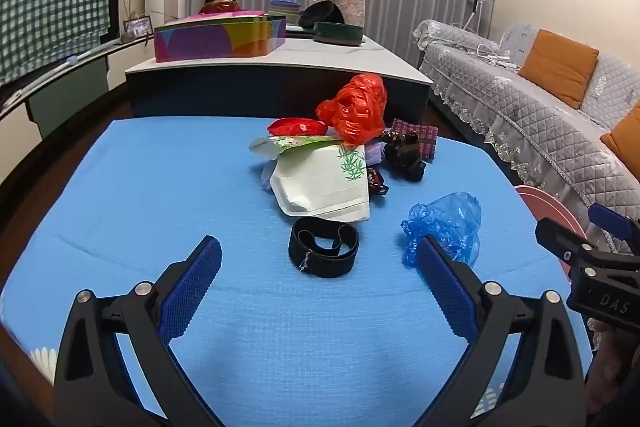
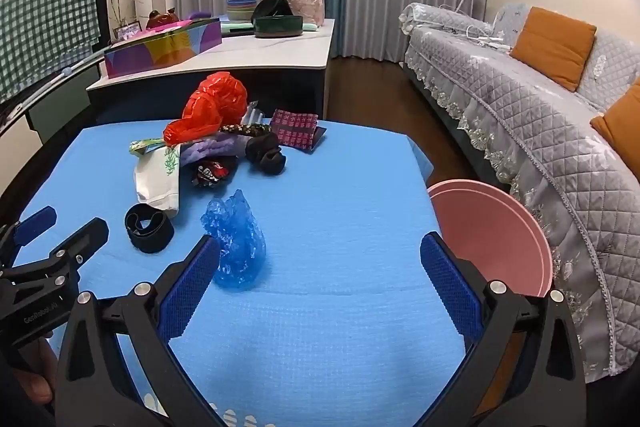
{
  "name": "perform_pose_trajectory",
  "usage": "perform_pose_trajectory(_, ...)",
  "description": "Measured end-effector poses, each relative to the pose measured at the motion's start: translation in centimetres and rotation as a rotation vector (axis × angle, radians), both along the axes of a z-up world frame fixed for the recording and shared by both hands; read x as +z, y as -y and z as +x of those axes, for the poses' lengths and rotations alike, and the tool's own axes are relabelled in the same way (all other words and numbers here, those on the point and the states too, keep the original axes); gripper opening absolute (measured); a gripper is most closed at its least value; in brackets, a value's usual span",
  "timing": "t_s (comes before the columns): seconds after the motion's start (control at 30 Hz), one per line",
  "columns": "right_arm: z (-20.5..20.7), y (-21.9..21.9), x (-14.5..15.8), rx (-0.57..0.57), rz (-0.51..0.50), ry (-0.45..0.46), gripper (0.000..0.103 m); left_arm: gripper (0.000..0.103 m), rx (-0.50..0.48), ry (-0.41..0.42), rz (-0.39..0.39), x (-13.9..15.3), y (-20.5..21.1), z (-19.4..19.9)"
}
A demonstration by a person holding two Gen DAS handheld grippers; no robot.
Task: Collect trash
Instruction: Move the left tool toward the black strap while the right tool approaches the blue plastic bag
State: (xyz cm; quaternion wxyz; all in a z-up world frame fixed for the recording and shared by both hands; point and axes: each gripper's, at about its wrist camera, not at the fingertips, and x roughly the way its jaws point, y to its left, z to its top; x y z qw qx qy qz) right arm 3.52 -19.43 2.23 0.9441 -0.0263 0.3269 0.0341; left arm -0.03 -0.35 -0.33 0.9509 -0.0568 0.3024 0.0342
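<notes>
A heap of trash lies mid-table on the blue cloth (image 1: 160, 187): a red plastic bag (image 1: 356, 107), a white paper bag with green leaves (image 1: 324, 183), a black fabric clump (image 1: 406, 157) and a dark wrapper (image 2: 210, 171). Nearer me sit a black band loop (image 1: 323, 246) and a crumpled blue plastic bag (image 1: 448, 223). My left gripper (image 1: 320, 291) is open above the cloth, short of the band. My right gripper (image 2: 320, 287) is open too, the blue bag (image 2: 238, 243) just ahead of its left finger. A pink bin (image 2: 492, 235) stands off the table's right edge.
A grey quilted sofa (image 2: 540, 115) with orange cushions runs along the right. Behind the table stands a low white-topped cabinet (image 1: 320, 59) carrying a colourful box (image 1: 216, 39) and bowls. Dark floor lies between table and sofa. A checked cloth (image 1: 52, 15) hangs at left.
</notes>
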Motion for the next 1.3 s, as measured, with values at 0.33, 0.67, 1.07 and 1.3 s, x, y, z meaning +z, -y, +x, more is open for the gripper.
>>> perform_pose_trajectory(0.33, -0.24, -0.18, 0.04, -0.011, 0.001, 0.027, 0.098, 0.094, -0.015, 0.002, -0.006, -0.08, 0.18, 0.03)
perform_pose_trajectory(0.67, 0.03, 0.36, -0.28, -0.031, 0.032, -0.002, 0.098, 0.094, -0.015, 0.002, -0.007, -0.05, 0.13, 0.07)
perform_pose_trajectory(1.07, -0.02, -0.22, -0.15, -0.013, -0.004, -0.005, 0.098, 0.094, -0.010, -0.004, -0.010, -0.05, 0.07, 0.11)
perform_pose_trajectory(1.3, -0.12, -0.06, 0.21, -0.031, -0.016, 0.014, 0.098, 0.094, -0.017, -0.002, -0.010, -0.12, 0.11, 0.03)
